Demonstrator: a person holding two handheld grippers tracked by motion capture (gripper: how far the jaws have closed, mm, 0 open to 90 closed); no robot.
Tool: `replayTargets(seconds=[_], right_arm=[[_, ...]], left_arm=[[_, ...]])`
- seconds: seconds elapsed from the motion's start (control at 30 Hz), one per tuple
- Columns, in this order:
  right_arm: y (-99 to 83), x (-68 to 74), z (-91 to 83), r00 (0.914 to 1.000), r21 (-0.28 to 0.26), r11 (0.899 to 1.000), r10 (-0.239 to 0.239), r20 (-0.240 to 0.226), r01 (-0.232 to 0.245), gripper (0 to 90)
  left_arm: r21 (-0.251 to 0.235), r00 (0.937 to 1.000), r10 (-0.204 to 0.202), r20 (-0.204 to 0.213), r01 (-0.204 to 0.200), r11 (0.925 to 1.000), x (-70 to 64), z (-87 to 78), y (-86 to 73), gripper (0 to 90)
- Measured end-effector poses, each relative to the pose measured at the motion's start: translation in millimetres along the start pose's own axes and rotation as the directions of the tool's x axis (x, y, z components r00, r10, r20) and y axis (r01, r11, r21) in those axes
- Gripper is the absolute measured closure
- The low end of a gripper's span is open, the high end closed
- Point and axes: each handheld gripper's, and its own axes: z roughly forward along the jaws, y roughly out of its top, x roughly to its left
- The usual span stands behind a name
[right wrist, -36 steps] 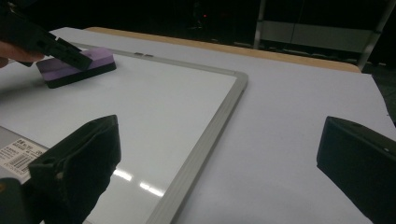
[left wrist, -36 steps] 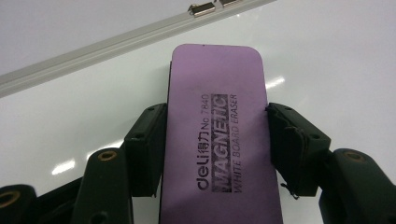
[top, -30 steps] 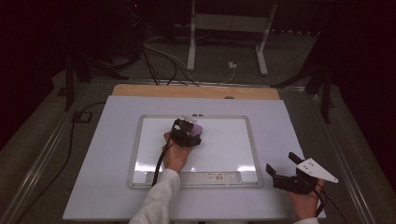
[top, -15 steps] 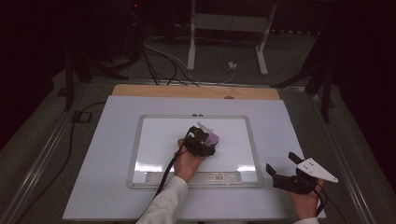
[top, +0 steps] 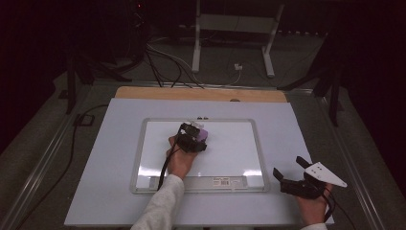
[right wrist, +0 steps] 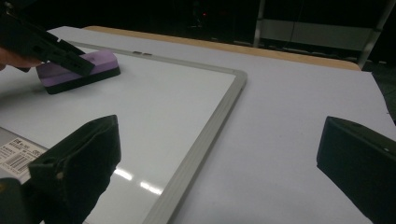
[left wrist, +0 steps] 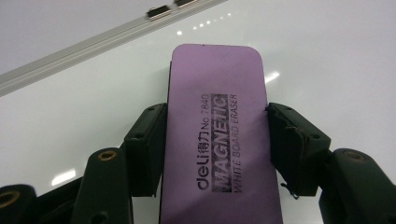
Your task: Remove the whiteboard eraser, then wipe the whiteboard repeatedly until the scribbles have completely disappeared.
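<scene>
A purple whiteboard eraser (left wrist: 217,140), printed "MAGNETIC WHITE BOARD ERASER", lies flat on the whiteboard (left wrist: 327,56). My left gripper (left wrist: 217,116) is shut on its two long sides. In the high view the left gripper (top: 193,137) holds the eraser (top: 202,135) at the upper middle of the whiteboard (top: 234,148). Off the board's lower right corner, my right gripper (top: 287,167) is open, and nothing is between its jaws. The right gripper view shows its own pads (right wrist: 79,158) far apart, with the eraser (right wrist: 88,65) and the left gripper (right wrist: 46,44) at upper left.
The board's grey frame (right wrist: 210,126) runs between the two grippers. A barcode label strip (top: 220,182) lies along its near edge. The board rests on a white tabletop (top: 95,182) with a wooden strip (top: 201,93) at the back. A stand (top: 230,43) and cables are on the floor beyond.
The left gripper slid the eraser right and toward the person, then back left and away across the board. The right gripper has stayed in place, open.
</scene>
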Motion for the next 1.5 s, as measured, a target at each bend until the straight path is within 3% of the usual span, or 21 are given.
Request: replayTargets(seconds=[1.07,1.3,1.5], right_arm=[[-0.3,-1.4,-1.9,1.0000,-0.003,1.000,0.001,0.005,-0.001,0.0],[-0.3,-1.9,-3.0,0.9999,-0.002,1.000,0.005,0.010,-0.005,0.0],[-0.4,-1.6,-2.6,1.0000,-0.002,1.000,0.001,0.008,-0.001,0.0]], left_arm=[[-0.008,0.9974,-0.066,-0.029,0.066,0.9978,31.3,-9.9,-15.9,42.0],[-0.006,0.9975,-0.059,-0.039,0.058,0.9983,31.6,-12.5,-17.3,42.0],[-0.031,0.9969,-0.078,-0.014,0.077,0.9965,35.5,-19.0,-19.7,42.0]])
